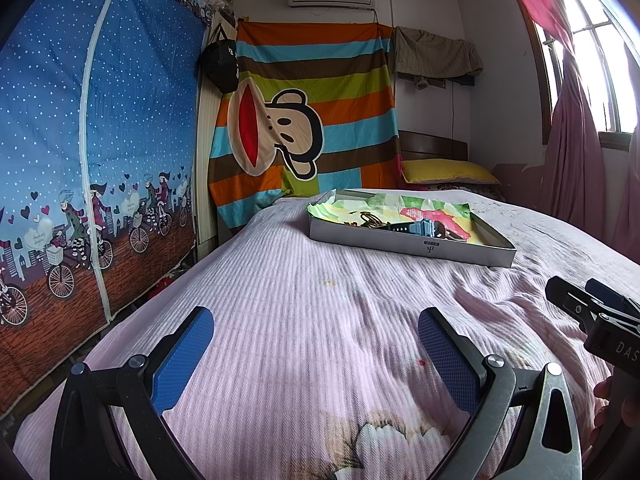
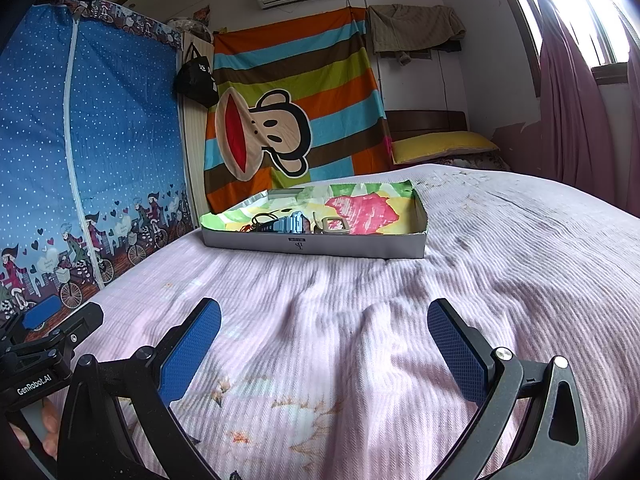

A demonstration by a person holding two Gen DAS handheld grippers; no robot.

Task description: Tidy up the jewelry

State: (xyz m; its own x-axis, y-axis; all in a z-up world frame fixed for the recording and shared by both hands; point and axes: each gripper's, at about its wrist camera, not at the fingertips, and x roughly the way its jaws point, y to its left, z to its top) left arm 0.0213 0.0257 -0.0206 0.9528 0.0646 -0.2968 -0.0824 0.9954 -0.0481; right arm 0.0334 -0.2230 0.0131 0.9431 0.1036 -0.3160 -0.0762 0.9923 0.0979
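Here, seen along both claws, a bed covered in a pale pink ribbed blanket [image 2: 360, 300] stretches ahead. The left gripper [image 1: 316, 344] hovers low over the blanket, its blue pads spread wide with nothing between them. The right gripper [image 2: 324, 340] hangs just beside it, equally wide and equally empty.

Well ahead of both claws, slightly right of the left one and slightly left of the right one, sits a shallow grey cardboard tray [image 2: 360, 246] lined with bright printed paper. The jewelry lies inside it in a loose cluster: a blue watch [image 2: 294, 222], dark cords or bands to its left, and a pale square buckle [image 2: 336, 225] to its right. Finer detail is too small to tell.

The scene suits either a claw about to reach in or pieces already gathered, so the step cannot be settled. Any reach would have to clear the tray's near wall. Rumpled blanket folds lie between claws and tray; nothing else blocks the way.
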